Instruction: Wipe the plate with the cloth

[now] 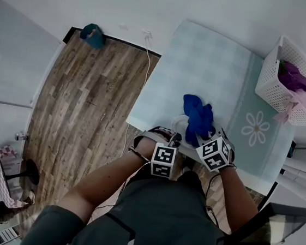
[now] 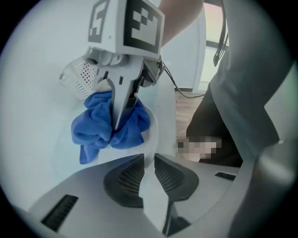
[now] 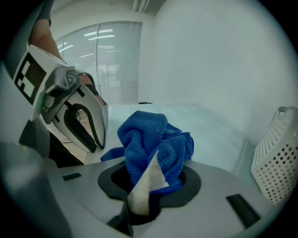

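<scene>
A white plate (image 1: 178, 122) lies near the table's front edge, just in front of me. My left gripper (image 1: 175, 132) is shut on its near rim; in the left gripper view the white rim (image 2: 152, 132) runs between the dark pads (image 2: 125, 179). A crumpled blue cloth (image 1: 197, 113) hangs bunched over the plate, with my right gripper (image 1: 204, 134) shut on it. In the right gripper view the cloth (image 3: 144, 135) bulges out from between the jaws. The left gripper view shows the right gripper (image 2: 115, 124) pointing down with the cloth (image 2: 95, 130) around its tips.
A white perforated basket (image 1: 270, 77) with purple and pink fabric (image 1: 293, 76) stands at the table's far right. The table carries a pale checked cloth with a daisy print (image 1: 255, 127). The table's front edge is close to my body; wooden floor lies to the left.
</scene>
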### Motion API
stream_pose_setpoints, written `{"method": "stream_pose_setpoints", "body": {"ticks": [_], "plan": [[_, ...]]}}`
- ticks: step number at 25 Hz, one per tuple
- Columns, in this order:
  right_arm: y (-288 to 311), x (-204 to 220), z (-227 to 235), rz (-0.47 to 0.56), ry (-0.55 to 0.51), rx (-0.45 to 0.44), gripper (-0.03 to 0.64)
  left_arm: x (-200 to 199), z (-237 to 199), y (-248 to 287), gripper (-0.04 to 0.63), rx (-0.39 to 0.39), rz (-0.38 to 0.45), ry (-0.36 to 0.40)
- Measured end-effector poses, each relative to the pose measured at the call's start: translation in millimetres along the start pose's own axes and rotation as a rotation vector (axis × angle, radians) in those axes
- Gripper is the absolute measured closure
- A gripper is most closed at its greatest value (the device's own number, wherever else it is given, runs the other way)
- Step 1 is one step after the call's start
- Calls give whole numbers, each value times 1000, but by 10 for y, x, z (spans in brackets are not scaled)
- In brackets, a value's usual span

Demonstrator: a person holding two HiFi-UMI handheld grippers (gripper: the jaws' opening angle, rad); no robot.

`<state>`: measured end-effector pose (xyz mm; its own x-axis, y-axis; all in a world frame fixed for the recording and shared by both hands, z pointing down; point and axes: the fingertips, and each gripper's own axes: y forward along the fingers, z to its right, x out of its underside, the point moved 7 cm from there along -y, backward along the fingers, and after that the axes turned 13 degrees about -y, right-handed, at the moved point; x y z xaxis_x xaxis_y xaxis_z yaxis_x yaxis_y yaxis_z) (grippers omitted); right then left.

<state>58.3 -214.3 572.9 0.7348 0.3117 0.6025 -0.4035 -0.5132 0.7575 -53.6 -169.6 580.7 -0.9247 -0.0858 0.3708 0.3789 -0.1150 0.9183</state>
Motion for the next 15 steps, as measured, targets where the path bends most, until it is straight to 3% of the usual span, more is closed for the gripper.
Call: {"method": "stream_pose_setpoints", "body": {"ticks": [3,7,12,15], "plan": [[-169,201,36,-23,48,-15,480,-10,5,7,520,-13,2,-15],[-290,281,133,-48,194,-54,480,-27,9,29,520,-16,-23,3],[-135,-356,175,146,144,-130,480,-79,52,31,528,-28,-31,25],[196,-641,108,186,122,-229,482,-76,40,40,531,-23,-38,49]]}}
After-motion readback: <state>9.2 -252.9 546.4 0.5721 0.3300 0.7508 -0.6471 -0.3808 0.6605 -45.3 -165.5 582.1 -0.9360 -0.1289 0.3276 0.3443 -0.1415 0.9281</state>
